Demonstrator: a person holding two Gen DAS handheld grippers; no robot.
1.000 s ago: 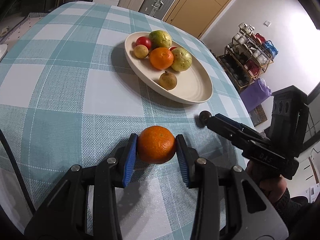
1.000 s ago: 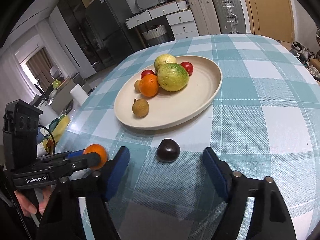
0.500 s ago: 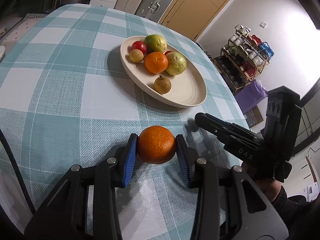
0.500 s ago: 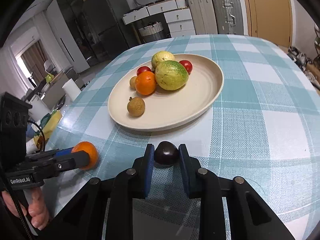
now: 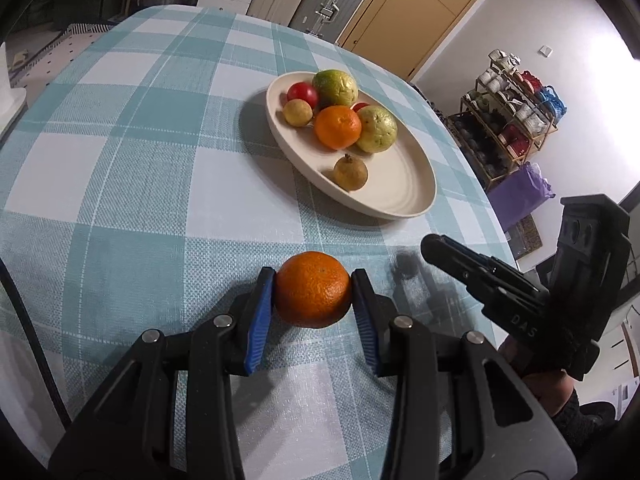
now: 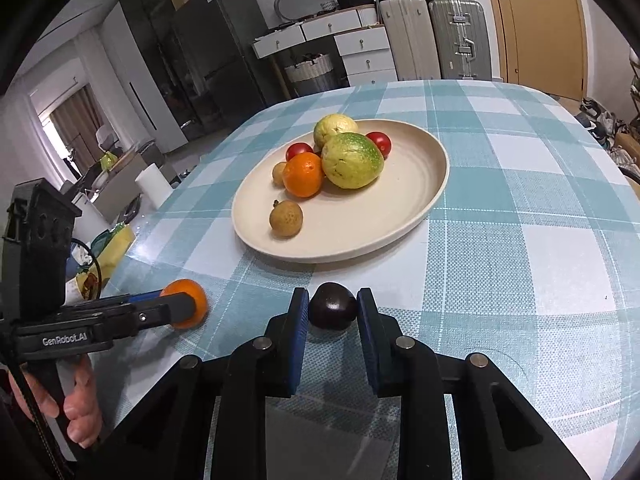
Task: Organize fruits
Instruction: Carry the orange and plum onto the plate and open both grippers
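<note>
Left gripper: my left gripper (image 5: 313, 295) is clamped on a mandarin (image 5: 312, 289), blue ribbed pads pressing both flanks; black jointed fingers angle downward toward the worktop.
Mandarin: round, slightly flattened, pebbled orange peel; it sits low over the checked cloth, near the worktop's edge and well short of the plate.
Right gripper: my right gripper (image 6: 333, 307) is clenched on a dark fruit (image 6: 333, 306), the pads tight against its sides.
Dark fruit: small, smooth, glossy, deep purple-black, rounded with a slight point on top; I cannot tell whether it touches the cloth. It lies just in front of the plate's near rim.
Plate: wide, shallow, cream oval plate (image 6: 404, 216) with a matte finish, resting on the worktop.
Plate contents: one orange mandarin, two dimpled green-yellow guavas, two shiny red tomatoes, two small tan rough-skinned fruits, one lying apart from the cluster.
Worktop: worktop (image 6: 500, 184) covered in a woven teal-and-white check cloth.
Hand pose: a hand (image 6: 76, 404) wraps the left gripper's handle from below, fingers curled.
</note>
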